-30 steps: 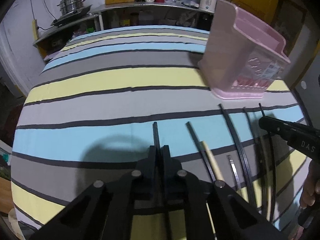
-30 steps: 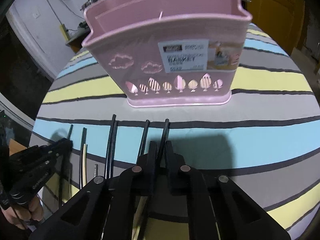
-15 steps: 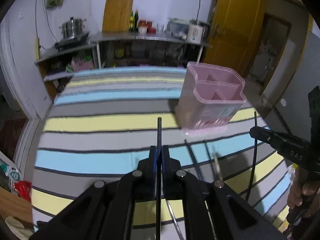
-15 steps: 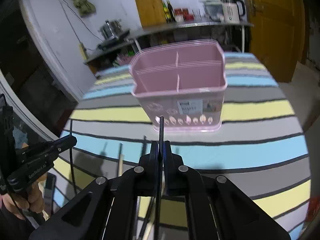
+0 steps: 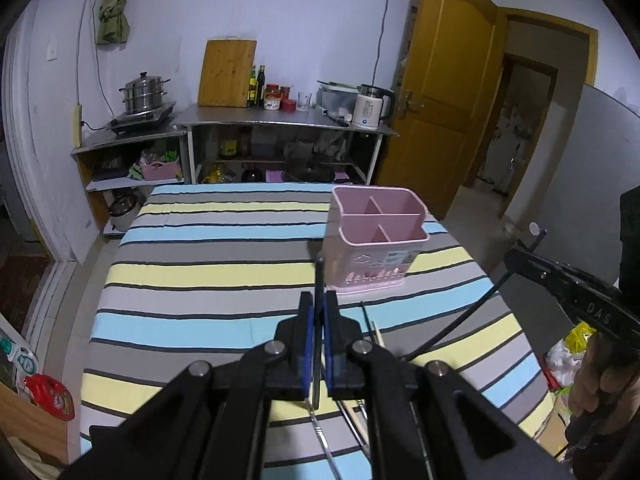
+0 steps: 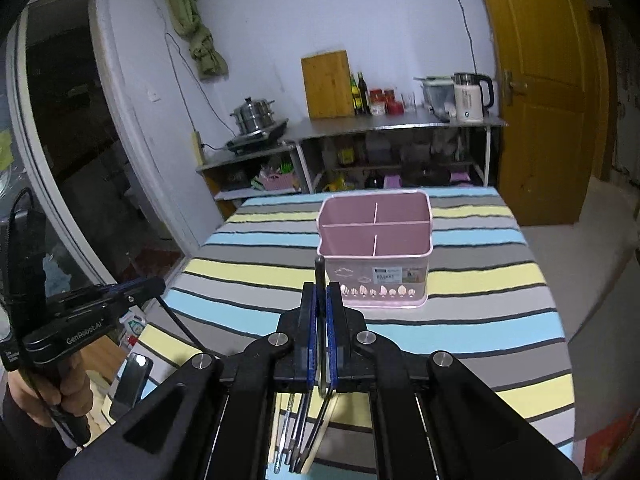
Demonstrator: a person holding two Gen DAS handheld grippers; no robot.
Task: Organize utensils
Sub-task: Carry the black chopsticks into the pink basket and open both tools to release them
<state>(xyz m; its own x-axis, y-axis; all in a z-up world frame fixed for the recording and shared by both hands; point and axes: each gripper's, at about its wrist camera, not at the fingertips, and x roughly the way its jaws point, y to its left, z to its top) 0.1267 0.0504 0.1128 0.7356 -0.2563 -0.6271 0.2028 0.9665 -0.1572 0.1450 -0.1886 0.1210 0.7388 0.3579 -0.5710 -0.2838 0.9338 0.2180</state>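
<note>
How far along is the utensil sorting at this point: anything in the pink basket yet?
Nothing looks done: the pink basket's compartments show empty. In hand: the left gripper is shut on one black chopstick, and the right gripper is shut on another, both lifted off the striped tablecloth. Left: dropping these in, then the remaining utensils lying on the cloth.

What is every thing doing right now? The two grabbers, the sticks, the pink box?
left gripper: shut on a black chopstick, held up off the table.
right gripper: shut on another black chopstick, also in the air.
pink utensil basket: upright on the striped tablecloth, every compartment empty.
remaining utensils: lying flat on the cloth.
yellow door: open.
</note>
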